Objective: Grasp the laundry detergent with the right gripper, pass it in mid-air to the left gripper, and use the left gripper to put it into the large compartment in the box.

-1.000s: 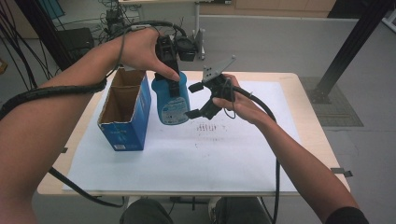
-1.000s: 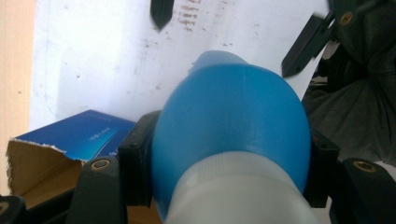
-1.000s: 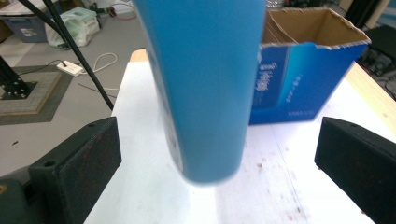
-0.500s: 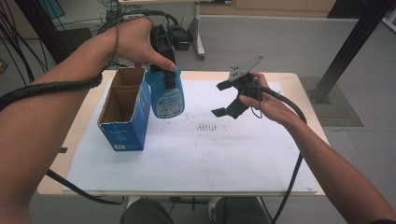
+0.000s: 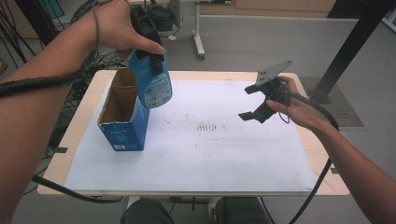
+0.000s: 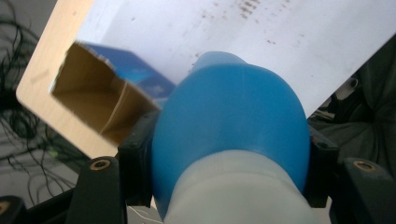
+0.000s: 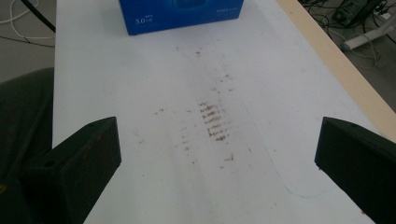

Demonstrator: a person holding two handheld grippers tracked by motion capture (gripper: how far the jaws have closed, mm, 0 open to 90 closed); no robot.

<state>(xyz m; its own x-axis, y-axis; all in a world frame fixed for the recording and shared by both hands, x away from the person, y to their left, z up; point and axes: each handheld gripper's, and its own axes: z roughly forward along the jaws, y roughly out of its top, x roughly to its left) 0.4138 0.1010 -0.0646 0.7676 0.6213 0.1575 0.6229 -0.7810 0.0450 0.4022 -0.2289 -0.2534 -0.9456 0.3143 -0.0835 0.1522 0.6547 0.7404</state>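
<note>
A blue bottle (image 5: pixel 154 86) with a white label hangs in the air, tilted, just over the right rim of an open blue carton (image 5: pixel 122 122). My left gripper (image 5: pixel 150 55) is shut on the bottle's upper part. In the left gripper view its black fingers (image 6: pixel 135 163) press both sides of the bottle (image 6: pixel 229 121), and the carton's brown inside (image 6: pixel 100 100) lies below. My right gripper (image 5: pixel 251 102) stands open and empty above the right half of the table. The right gripper view looks between its wide jaws (image 7: pixel 219 140) toward the carton (image 7: pixel 182 16).
White paper (image 5: pixel 210 154) with small reddish-brown marks (image 5: pixel 208 126) covers the wooden table (image 5: pixel 322 186). Cables trail off the left edge and lie on the floor behind. A black post (image 5: pixel 350 51) stands at the back right.
The left gripper has lifted the bottle up and to the left, over the carton. The right gripper has drawn away from the bottle toward the right side of the table.
</note>
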